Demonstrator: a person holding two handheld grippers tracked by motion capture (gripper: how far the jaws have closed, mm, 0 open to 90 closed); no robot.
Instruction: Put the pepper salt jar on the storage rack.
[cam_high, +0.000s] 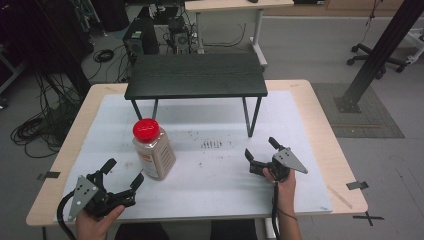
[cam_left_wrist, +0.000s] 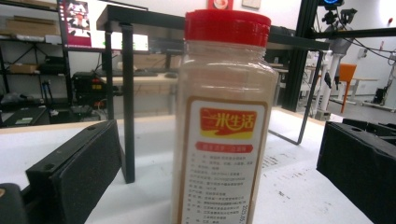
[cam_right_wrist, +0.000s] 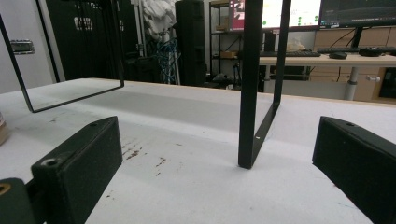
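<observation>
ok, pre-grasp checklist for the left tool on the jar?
1. Left tool open: ok, jaws spread.
2. Jar upright with the red lid on: ok.
3. Jar lined up between the jaws: ok in the left gripper view, centred.
4. Pads touching the jar: not yet, gaps on both sides.
5. Right tool out of the way: ok, open, apart from the jar, facing the black stand.
6. Lid screwed tight: cannot tell.

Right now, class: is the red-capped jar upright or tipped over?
Upright: the jar stands on its base on the white mat, red cap on top.
</observation>
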